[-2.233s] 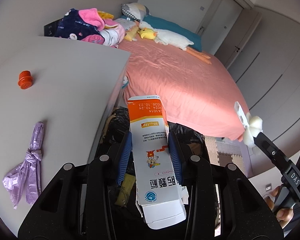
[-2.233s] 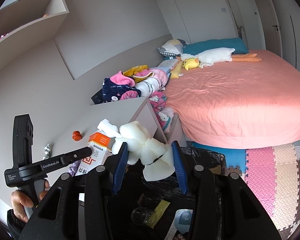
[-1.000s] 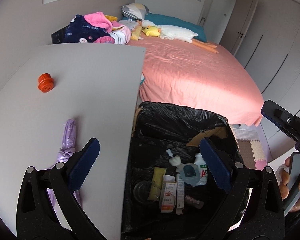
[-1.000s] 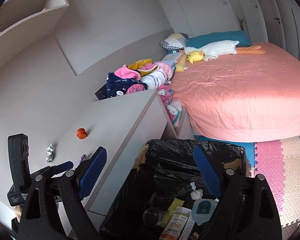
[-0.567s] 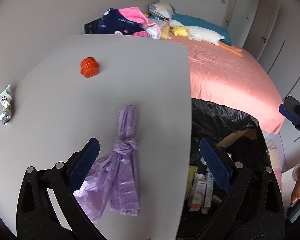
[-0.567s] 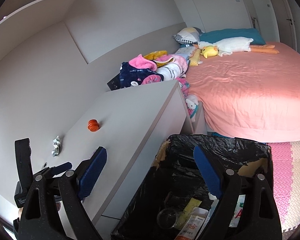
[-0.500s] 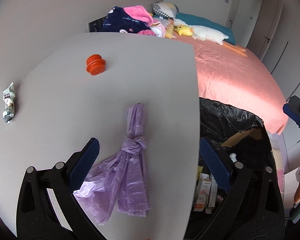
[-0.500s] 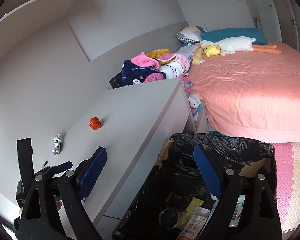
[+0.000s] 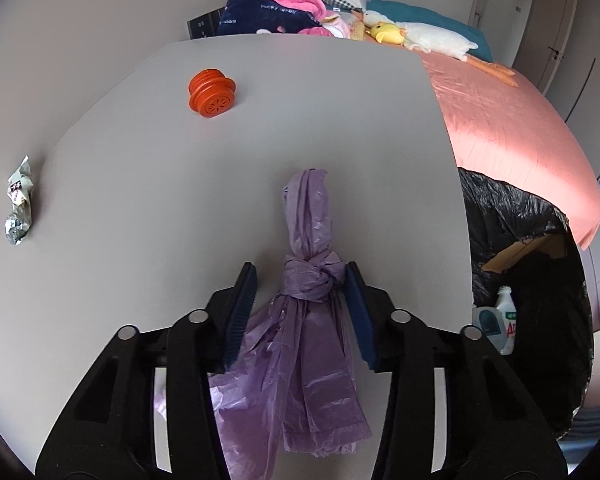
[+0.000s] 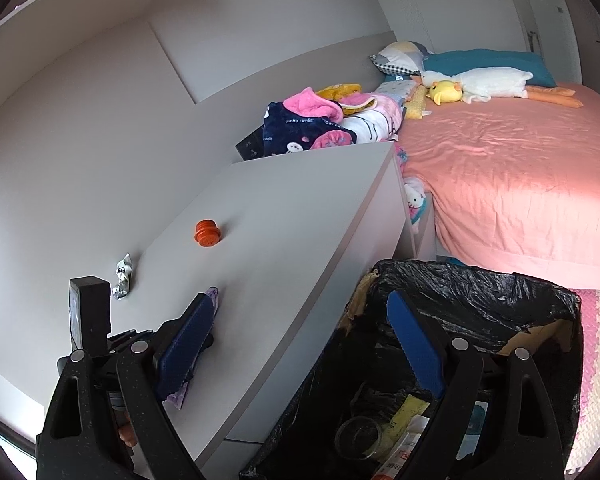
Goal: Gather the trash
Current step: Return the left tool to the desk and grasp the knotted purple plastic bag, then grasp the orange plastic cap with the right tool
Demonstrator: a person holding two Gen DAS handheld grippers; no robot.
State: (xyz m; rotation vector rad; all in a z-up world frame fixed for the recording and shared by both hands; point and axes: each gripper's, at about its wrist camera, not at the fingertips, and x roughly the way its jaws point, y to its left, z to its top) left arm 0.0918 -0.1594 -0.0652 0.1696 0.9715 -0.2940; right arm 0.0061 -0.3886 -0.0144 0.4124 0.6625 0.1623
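Observation:
A knotted purple plastic bag (image 9: pixel 308 320) lies on the grey cabinet top (image 9: pixel 300 120). My left gripper (image 9: pixel 300 284) is down over it, open, its blue pads either side of the knot; the right pad touches the knot and the left pad stands apart. An orange cap (image 9: pixel 212 94) and a crumpled silver wrapper (image 9: pixel 18 204) lie farther off on the cabinet. My right gripper (image 10: pixel 300 320) is open and empty above the black-lined trash bin (image 10: pixel 480 292), which holds bottles, boxes and a cup. The bag's tip (image 10: pixel 212 294) shows in the right wrist view.
The trash bin (image 9: pixel 520 216) stands against the cabinet's right side. A bed with a pink sheet (image 10: pixel 520 168) lies beyond it, with plush toys and a clothes pile (image 10: pixel 320 120) at its head. Foam mats (image 10: pixel 596 320) cover the floor at the right.
Both grippers dropped their trash into the bin and opened. My left gripper swung left over the cabinet, came down on the purple bag and narrowed around its knot. My right gripper stayed over the bin.

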